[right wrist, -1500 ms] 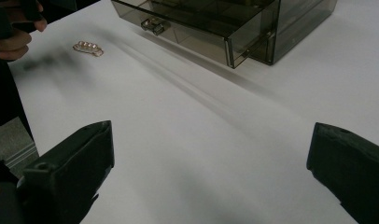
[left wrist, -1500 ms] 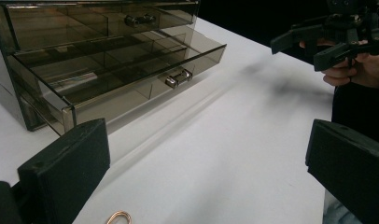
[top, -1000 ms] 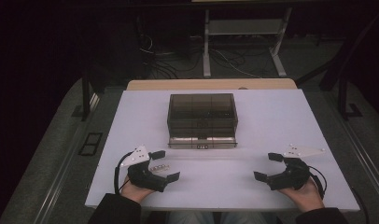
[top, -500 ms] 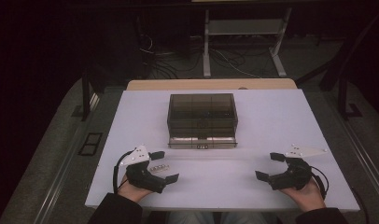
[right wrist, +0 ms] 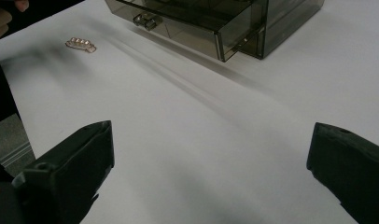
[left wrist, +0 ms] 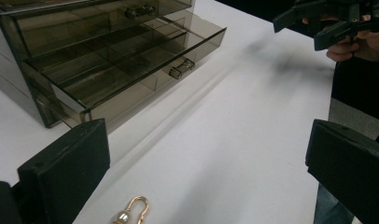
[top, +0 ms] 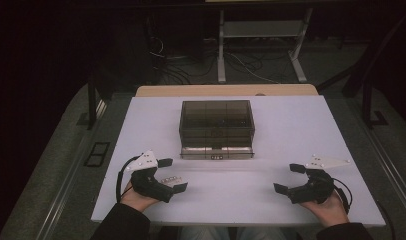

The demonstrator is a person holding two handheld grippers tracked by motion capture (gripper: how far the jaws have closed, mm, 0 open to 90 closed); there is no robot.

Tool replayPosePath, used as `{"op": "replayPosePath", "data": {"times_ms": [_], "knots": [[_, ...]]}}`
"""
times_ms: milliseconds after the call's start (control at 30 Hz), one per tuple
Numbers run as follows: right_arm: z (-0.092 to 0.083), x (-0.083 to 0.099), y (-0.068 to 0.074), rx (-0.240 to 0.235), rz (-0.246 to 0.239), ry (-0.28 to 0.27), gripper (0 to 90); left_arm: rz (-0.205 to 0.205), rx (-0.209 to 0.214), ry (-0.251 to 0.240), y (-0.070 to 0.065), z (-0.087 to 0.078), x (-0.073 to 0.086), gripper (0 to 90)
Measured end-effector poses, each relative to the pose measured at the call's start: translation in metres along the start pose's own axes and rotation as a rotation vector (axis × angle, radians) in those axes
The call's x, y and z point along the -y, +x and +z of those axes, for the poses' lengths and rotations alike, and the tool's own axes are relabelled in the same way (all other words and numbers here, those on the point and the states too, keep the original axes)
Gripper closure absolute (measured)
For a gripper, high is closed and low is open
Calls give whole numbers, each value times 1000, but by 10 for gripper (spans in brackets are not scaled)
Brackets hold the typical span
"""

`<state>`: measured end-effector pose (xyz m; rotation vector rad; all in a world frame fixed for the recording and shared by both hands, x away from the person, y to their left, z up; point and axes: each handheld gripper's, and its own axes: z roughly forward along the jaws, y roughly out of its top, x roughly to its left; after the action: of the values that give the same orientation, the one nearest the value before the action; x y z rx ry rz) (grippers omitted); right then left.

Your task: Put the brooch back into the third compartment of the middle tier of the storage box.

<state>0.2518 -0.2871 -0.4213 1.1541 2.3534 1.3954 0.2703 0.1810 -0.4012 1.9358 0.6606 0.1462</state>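
- almost nothing had shifted over the last second: in the high view the left gripper [top: 166, 174] and the right gripper [top: 290, 178] sat at the near corners of the table [top: 291, 125] just as they had a second before, with at most a slight settling of the hands.
- both grippers were released, their jaws spread wide with nothing between them; the two gripper views showed bare white tabletop in each gap.
- the small gold hair clip [top: 170, 179] lay flat on the table between the left gripper's jaws, apparently untouched by them; its gold loop end [left wrist: 132, 211] showed just ahead of that gripper's camera.
- from the right gripper view the same clip [right wrist: 80, 44] lay well apart from the right gripper, off near the person's other hand.
- the smoked plastic drawer box [top: 216, 120] stood in the middle of the table with its bottom drawer [left wrist: 131, 70] pulled out and seemingly empty.
- the stillness suggested the work had not yet started: the clip was still to be picked up, and the open drawer looked like its likely destination.
- the left gripper seemed best placed to close on it.
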Motion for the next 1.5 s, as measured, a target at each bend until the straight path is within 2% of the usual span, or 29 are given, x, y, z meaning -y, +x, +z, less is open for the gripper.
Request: {"op": "replayPosePath", "data": {"times_ms": [367,700,1500], "knots": [[0,0,0,2,3,3,3,19,5,57,7,-2,-14,0],[0,0,0,3,-3,2,3,19,2,114,14,-1,-20,0],[0,1,0,2,-1,8,3,17,-9,274,32,8,-13,0]]}}
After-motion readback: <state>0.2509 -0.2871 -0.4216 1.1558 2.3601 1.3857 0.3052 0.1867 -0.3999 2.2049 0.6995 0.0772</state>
